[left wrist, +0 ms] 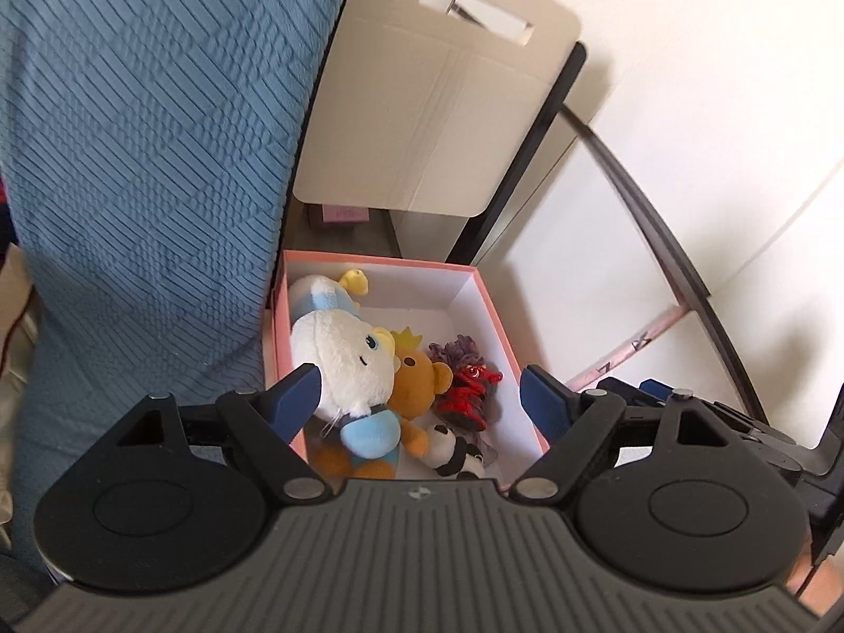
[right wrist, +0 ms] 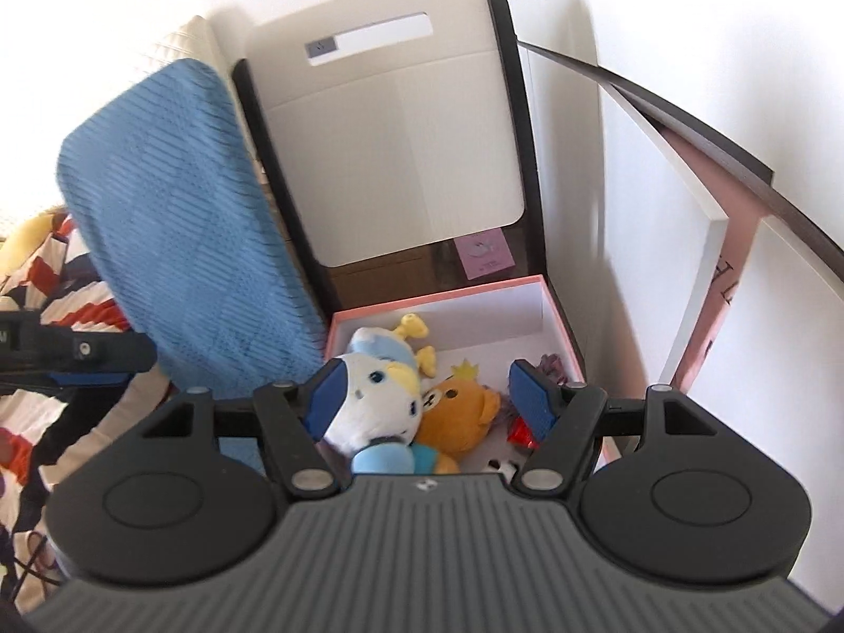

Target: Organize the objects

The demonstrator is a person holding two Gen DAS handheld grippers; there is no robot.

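- Pink box (left wrist: 488, 306) sits at lower centre in both views, its long axis running away from the cameras.
- Inside lie a white plush (left wrist: 343, 358), an orange bear (left wrist: 416, 385) and a panda (left wrist: 453, 453).
- Only the right wrist view shows a patterned quilt (right wrist: 31, 285) at left.
- Left gripper (left wrist: 419, 395) and right gripper (right wrist: 430, 395) hang released above the box, gripping nothing.

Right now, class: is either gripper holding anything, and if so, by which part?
Nothing is held. Both the left gripper and right gripper have open jaws above the pink box of plush toys.
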